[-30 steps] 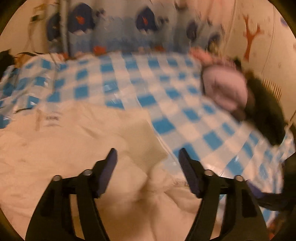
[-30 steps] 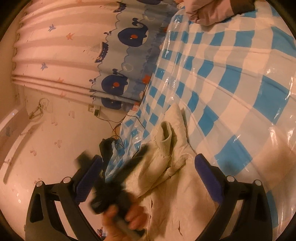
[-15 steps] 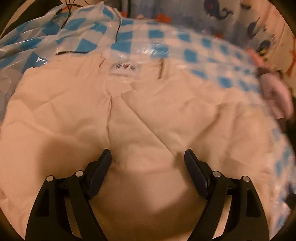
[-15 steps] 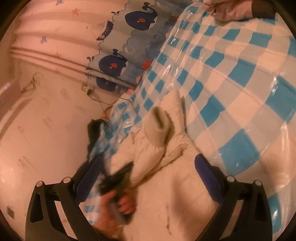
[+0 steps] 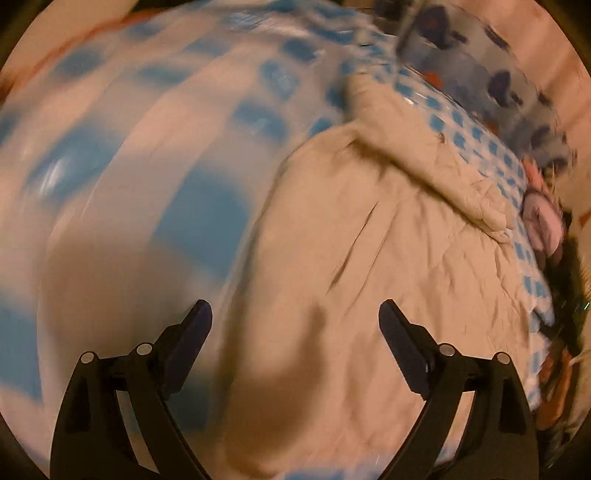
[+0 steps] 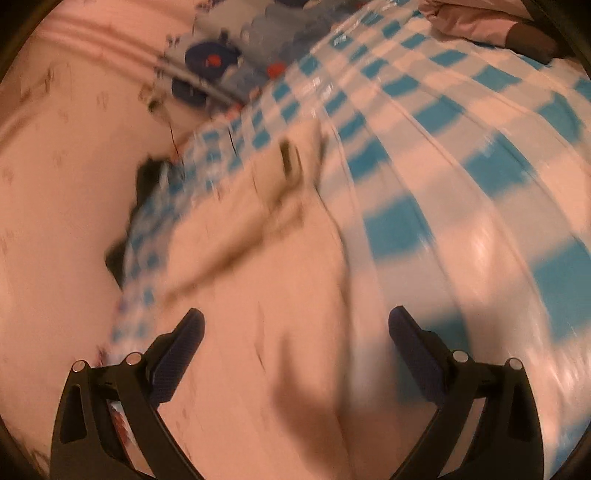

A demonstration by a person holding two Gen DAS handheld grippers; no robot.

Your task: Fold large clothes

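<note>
A large cream padded jacket (image 5: pixel 388 280) lies spread on the blue-and-white checked plastic sheet (image 5: pixel 207 218). One sleeve (image 5: pixel 417 155) is folded across its upper part. My left gripper (image 5: pixel 295 321) is open and empty, hovering over the jacket's left edge. In the right wrist view the same jacket (image 6: pixel 266 295) lies below my right gripper (image 6: pixel 295 328), which is open and empty over the jacket's right edge, with the folded sleeve (image 6: pixel 258 206) beyond. Both views are motion-blurred.
A pink and dark garment (image 5: pixel 543 225) lies at the far right of the sheet and also shows in the right wrist view (image 6: pixel 480 22). A whale-print curtain (image 6: pixel 221 59) hangs behind. A dark object (image 6: pixel 144 181) lies at the sheet's left edge.
Both grippers have swung fast to new viewpoints over the jacket. The left gripper and hand have left the right wrist view. The sleeve now lies folded across the jacket.
</note>
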